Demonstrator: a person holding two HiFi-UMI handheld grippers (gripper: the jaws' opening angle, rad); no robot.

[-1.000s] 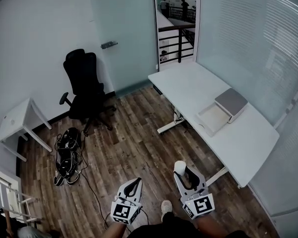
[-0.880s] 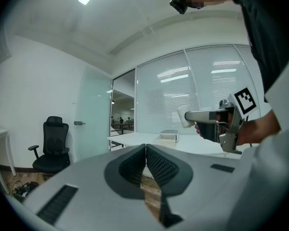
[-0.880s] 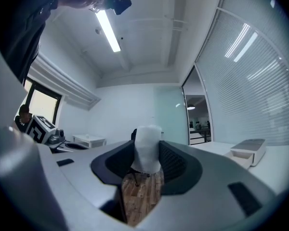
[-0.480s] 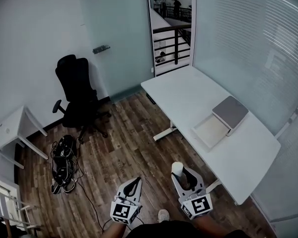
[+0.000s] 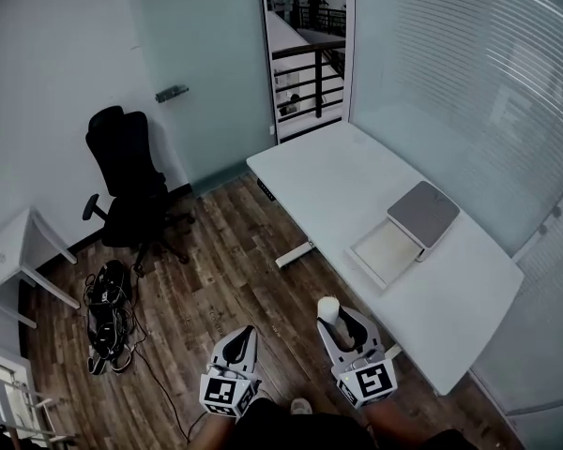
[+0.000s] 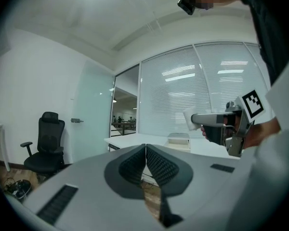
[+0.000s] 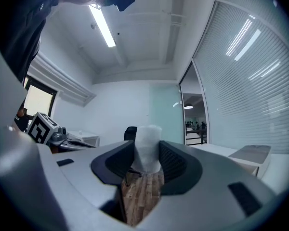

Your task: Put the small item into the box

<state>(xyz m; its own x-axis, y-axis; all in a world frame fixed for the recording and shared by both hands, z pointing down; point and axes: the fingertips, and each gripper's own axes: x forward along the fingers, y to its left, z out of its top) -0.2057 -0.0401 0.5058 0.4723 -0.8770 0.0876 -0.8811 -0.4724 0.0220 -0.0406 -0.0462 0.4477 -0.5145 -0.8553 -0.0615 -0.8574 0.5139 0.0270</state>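
Cylinder (image 7: 148, 148), small and white, sits clamped between the jaws of the right tool (image 5: 342, 322) over the wooden floor (image 5: 225, 251), well apart from the open box (image 5: 383, 251) on the counter (image 5: 357, 172); carry it level above the box before releasing, with the left tool (image 5: 241, 343) closed and empty.

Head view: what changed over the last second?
The person moved on, so the desk, box and chair slid left in frame. Nothing was gripped or released. Unchanged: right claw shut on the white item, left claw shut and empty, box on the desk.
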